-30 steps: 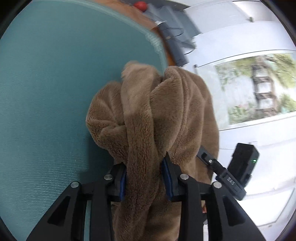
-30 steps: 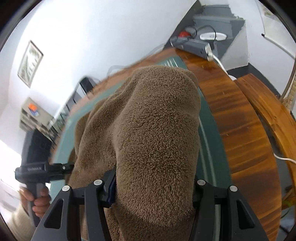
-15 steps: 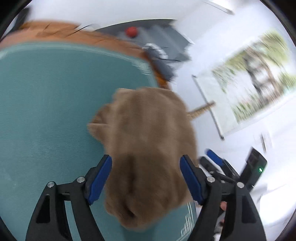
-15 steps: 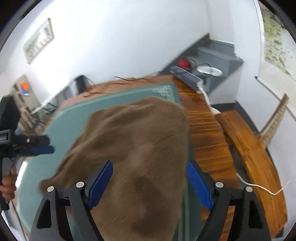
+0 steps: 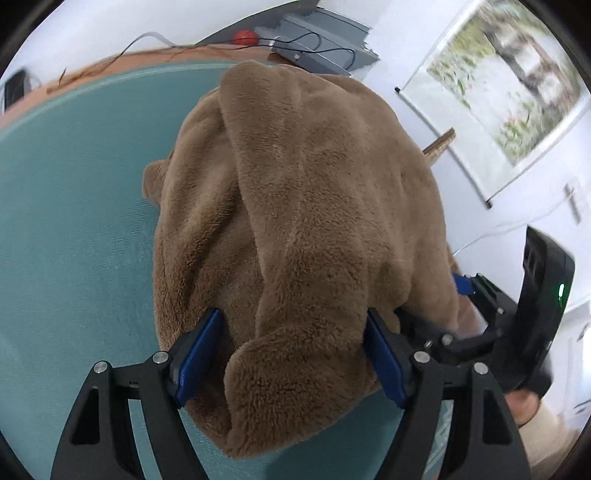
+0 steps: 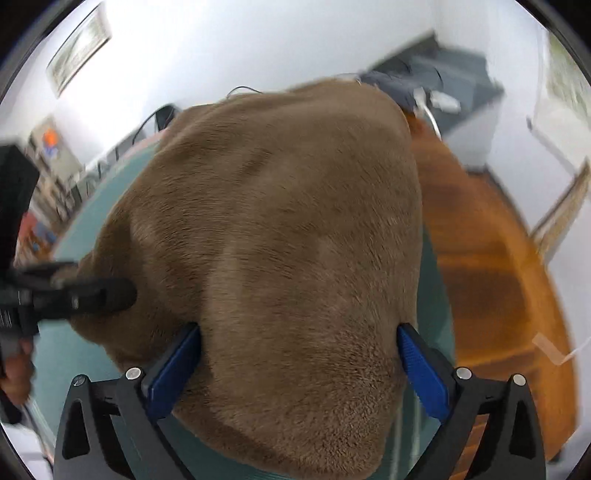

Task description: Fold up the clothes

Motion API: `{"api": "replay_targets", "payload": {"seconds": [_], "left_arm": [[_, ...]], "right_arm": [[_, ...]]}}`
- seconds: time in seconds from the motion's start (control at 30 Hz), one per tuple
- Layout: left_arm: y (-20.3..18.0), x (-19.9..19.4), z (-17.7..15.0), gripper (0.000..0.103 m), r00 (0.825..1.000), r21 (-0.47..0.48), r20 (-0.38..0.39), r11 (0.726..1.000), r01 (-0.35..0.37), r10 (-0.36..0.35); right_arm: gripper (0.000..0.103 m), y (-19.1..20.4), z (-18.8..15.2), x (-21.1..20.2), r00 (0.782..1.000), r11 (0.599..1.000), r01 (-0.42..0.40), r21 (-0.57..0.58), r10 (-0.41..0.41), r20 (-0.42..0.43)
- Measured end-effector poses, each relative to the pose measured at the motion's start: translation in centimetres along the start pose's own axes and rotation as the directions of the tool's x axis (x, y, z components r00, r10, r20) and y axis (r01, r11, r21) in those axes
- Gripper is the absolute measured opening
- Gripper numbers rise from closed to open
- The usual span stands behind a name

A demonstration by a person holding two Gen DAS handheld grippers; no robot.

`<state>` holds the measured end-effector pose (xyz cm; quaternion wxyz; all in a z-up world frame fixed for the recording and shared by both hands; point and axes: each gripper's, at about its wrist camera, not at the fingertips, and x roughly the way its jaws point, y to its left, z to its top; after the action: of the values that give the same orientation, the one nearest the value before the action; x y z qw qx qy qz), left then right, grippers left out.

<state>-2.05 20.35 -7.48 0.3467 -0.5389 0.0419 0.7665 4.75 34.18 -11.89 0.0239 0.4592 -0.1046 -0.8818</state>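
Observation:
A brown fleece garment (image 5: 303, 206) lies bunched in a heap on the teal mat (image 5: 74, 229). My left gripper (image 5: 293, 339) is open, its blue pads wide apart on either side of the near end of the heap. In the right wrist view the same garment (image 6: 280, 236) fills the middle. My right gripper (image 6: 299, 354) is open too, its pads straddling the cloth without pinching it. The left gripper's body (image 6: 74, 295) shows at the left edge there. The right gripper's body (image 5: 532, 314) shows at the right of the left wrist view.
The mat lies on a wooden table (image 6: 491, 273) whose bare top runs along the right. A grey box with cables (image 5: 314, 44) and a red ball (image 5: 244, 36) stand at the far end. A white wall with a picture (image 5: 509, 74) is on the right.
Both grippers have opened and let go of the garment. It has dropped from hanging in the jaws into a heap on the mat, and both grippers have lowered toward it.

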Motion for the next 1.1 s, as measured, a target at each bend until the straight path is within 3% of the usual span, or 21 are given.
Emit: {"api": "replay_targets", "payload": {"seconds": [0.17,0.27,0.43,0.6,0.73,0.87,0.97,1.03,1.1], "left_arm": [[0.7,-0.7,0.6,0.080,1.000,-0.063,0.003,0.998,0.030,-0.029],[0.8,-2.2,0.6,0.080,0.999,-0.087,0.029,0.996,0.035,-0.032],[-1.7,-5.5,0.9,0.080,0.991,-0.010,0.125,0.999,0.043,-0.042],[-2.3,-4.0,-0.4,0.080,0.996,0.042,0.082,0.998,-0.035,0.032],[-0.5,-1.7,-1.3,0.080,0.993,-0.002,0.032,0.994,-0.112,0.112],[0.5,-1.1,-1.9,0.081,0.994,-0.001,0.025,0.994,-0.109,0.109],[0.6,-0.9,-2.7,0.081,0.988,0.026,0.030,0.988,-0.150,0.149],[0.8,-1.0,-2.8,0.081,0.989,0.024,0.028,0.989,-0.145,0.145],[0.5,-1.3,-2.7,0.081,0.988,0.037,0.033,0.988,-0.150,0.148]], "right_arm": [[0.102,-0.3,-0.8,-3.7,0.995,0.998,0.050,0.031,-0.052,0.085],[0.102,-1.2,-2.8,-7.0,0.986,0.994,0.094,0.060,-0.101,0.135],[0.102,-0.7,-7.0,-9.1,0.980,0.983,0.183,0.006,-0.183,0.074],[0.102,-0.2,-7.0,-7.1,0.956,0.957,0.288,-0.021,-0.286,0.063],[0.102,-1.5,-5.4,-5.2,0.921,0.922,0.386,0.009,-0.386,0.052],[0.102,-2.9,-5.4,-4.9,0.892,0.892,0.452,0.029,-0.452,0.009],[0.102,-4.4,-6.3,-4.8,0.827,0.827,0.562,0.030,-0.561,-0.034],[0.102,-5.7,-6.4,-6.5,0.836,0.832,0.547,0.092,-0.548,-0.020],[0.102,-5.6,-6.4,-8.7,0.866,0.865,0.492,0.098,-0.498,0.047]]}}
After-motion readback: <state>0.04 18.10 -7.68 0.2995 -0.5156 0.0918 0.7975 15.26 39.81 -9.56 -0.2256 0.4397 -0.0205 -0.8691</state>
